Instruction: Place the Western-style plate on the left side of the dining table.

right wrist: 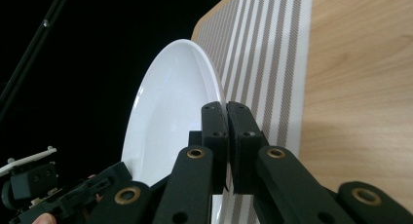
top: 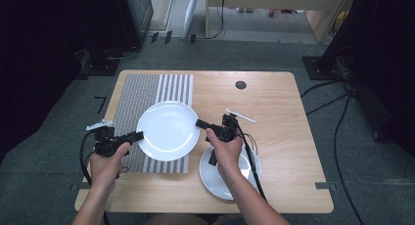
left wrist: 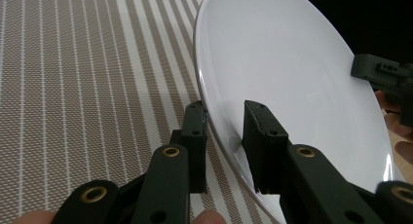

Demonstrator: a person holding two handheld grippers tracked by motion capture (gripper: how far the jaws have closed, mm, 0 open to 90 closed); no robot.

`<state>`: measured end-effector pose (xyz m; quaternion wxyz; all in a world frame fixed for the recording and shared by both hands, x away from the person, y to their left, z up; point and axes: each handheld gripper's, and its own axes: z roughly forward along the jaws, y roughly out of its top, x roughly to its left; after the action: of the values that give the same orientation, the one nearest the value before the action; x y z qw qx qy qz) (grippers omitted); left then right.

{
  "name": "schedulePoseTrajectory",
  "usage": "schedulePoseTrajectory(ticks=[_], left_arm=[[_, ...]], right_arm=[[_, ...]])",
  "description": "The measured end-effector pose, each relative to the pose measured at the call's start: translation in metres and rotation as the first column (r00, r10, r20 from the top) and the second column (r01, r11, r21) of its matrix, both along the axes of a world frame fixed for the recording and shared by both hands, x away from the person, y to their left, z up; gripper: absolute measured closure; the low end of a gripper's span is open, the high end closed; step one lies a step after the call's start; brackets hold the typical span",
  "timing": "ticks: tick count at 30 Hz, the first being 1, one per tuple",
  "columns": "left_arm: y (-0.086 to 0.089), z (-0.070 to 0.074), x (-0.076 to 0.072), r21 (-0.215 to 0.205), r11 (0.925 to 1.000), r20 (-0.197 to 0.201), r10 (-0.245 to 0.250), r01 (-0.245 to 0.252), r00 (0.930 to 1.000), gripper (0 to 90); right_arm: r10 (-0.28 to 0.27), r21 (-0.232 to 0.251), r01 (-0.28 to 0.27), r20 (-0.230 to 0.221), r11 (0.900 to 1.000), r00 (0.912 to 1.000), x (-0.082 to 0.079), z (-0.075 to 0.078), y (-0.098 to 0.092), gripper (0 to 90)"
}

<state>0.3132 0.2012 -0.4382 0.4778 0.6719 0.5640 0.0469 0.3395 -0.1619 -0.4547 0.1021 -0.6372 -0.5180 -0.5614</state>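
While forearms angle inward, each hand-held gripper, left (top: pixel 138 135) and right (top: pixel 200 123), clamps the white plate (top: pixel 168 129) by opposite rims.

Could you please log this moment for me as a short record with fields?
held item: white plate, gripped at opposite rims
left gripper: shut on the plate's left rim
right gripper: shut on the plate's right rim
below the plate: striped placemat
other item: second white plate on the wooden table, under the right hand
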Motion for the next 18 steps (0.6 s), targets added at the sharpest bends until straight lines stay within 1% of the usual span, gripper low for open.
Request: schedulePoseTrajectory(ticks=[2,6,8,10,11,12,13,16,18], left_arm=[[0.004,0.000,0.004,0.003,1.0000,-0.004,0.007,-0.007,1.0000,72.3],[0.013,0.000,0.011,0.015,0.9998,-0.009,0.016,-0.016,0.9998,72.4],[0.016,0.000,0.015,0.011,0.9995,-0.011,0.028,-0.028,0.9995,72.7],[0.020,-0.001,0.018,-0.013,0.9991,-0.024,0.039,-0.040,0.9989,73.6],[0.021,-0.002,0.020,-0.015,0.9989,-0.026,0.044,-0.045,0.9987,73.6],[0.021,-0.002,0.022,-0.011,0.9988,-0.026,0.048,-0.048,0.9985,73.6],[0.022,-0.003,0.024,-0.011,0.9987,-0.030,0.049,-0.050,0.9983,73.6],[0.025,-0.006,0.030,-0.003,0.9982,-0.041,0.059,-0.059,0.9974,73.5],[0.027,-0.009,0.034,0.002,0.9979,-0.050,0.064,-0.064,0.9967,73.4]], right_arm=[[0.008,-0.002,-0.008,-0.005,1.000,1.0000,0.008,-0.001,0.008,88.2],[0.018,-0.002,-0.018,-0.016,1.000,0.9997,0.017,-0.004,0.015,88.2],[0.017,-0.004,-0.017,-0.028,1.000,0.9995,0.026,-0.008,0.022,88.2],[0.008,-0.016,-0.008,-0.030,1.000,0.9995,0.032,-0.011,0.026,88.2],[0.008,-0.016,-0.008,-0.030,1.000,0.9995,0.032,-0.011,0.026,88.2],[0.003,-0.006,-0.003,-0.043,1.000,0.9991,0.038,-0.015,0.029,88.1],[0.003,-0.006,-0.003,-0.043,1.000,0.9991,0.038,-0.015,0.029,88.1],[0.001,0.003,-0.001,-0.067,1.000,0.9977,0.046,-0.020,0.033,88.0],[-0.001,-0.005,0.001,-0.073,1.000,0.9973,0.051,-0.024,0.036,88.0]])
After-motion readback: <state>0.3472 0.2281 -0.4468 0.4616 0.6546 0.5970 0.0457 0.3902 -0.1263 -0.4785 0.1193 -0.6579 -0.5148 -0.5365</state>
